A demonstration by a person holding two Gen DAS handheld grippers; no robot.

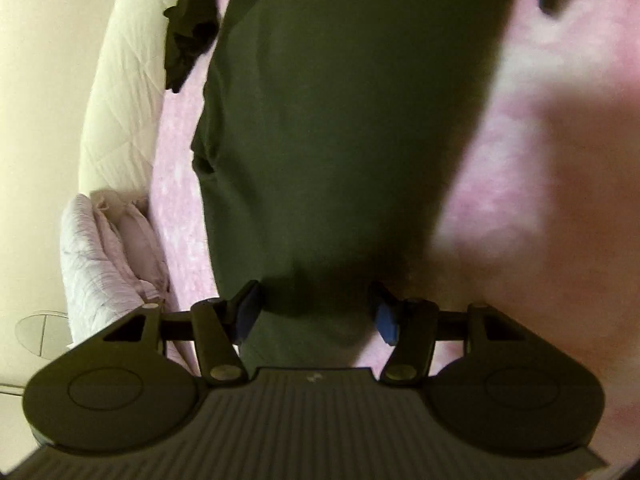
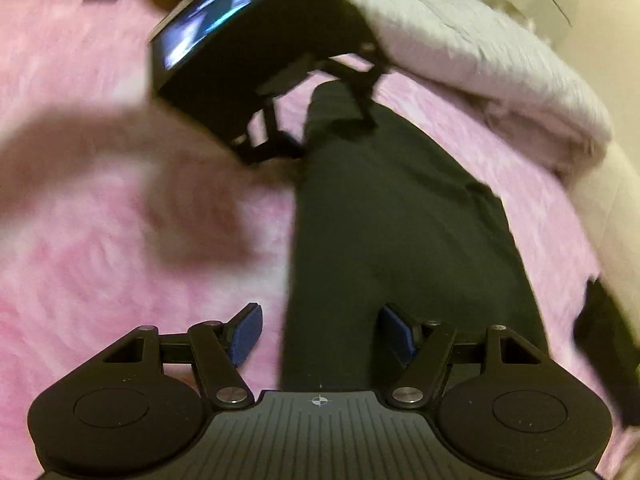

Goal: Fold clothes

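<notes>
Dark olive garment [image 1: 332,140], smooth matte knit, lies as a long narrow band on the fuzzy pink blanket [image 1: 520,168]. Left gripper [image 1: 316,312]: jaws wide, blue ribbed pads either side of the fabric's end. Right gripper [image 2: 320,332]: jaws wide above the opposite end. Quilted pale comforter [image 2: 480,60] bunched at bed edge.

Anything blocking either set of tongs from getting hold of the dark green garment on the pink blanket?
Nothing visible does. The left tongs are open with the garment already lying between their fingers. The right tongs are open too, straddling one of its edges. Only the pink blanket lies around it.
</notes>
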